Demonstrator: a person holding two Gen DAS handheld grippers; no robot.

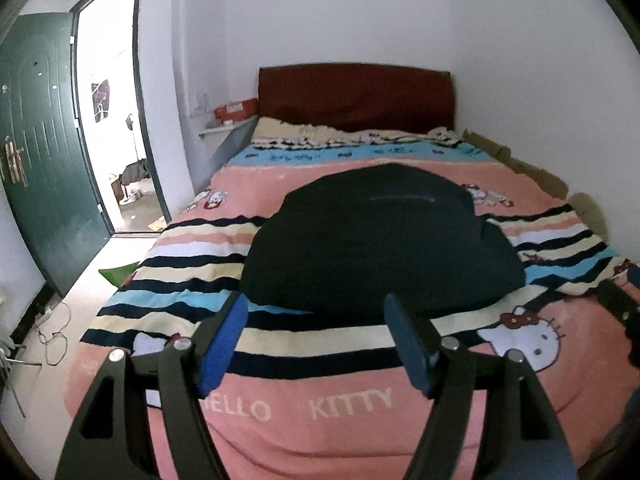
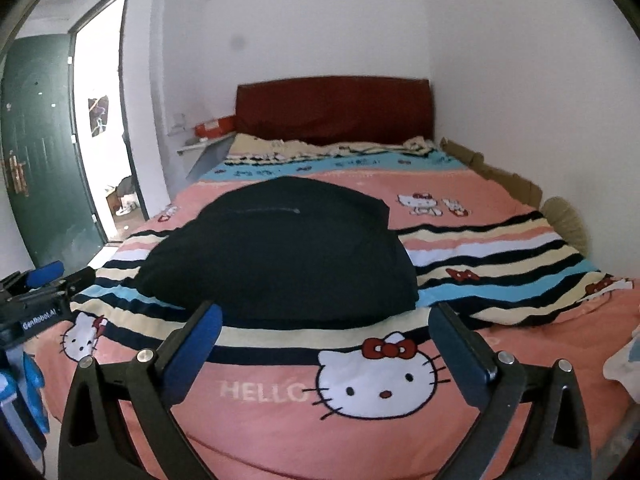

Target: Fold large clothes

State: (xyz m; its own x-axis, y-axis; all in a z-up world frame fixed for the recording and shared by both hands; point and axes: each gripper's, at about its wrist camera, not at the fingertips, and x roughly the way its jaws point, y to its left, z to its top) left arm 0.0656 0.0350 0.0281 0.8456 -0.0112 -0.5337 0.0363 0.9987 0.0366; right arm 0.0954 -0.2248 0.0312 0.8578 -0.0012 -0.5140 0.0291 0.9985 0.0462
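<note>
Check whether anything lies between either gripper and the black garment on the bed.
Nothing visible does. The left gripper and right gripper, both open and empty, hang above bare bedspread just short of the folded black garment; only blanket lies between.

Home bedrm: bed [image 1: 280, 432] w/ headboard [image 1: 356, 96], door [image 1: 44, 152].
</note>
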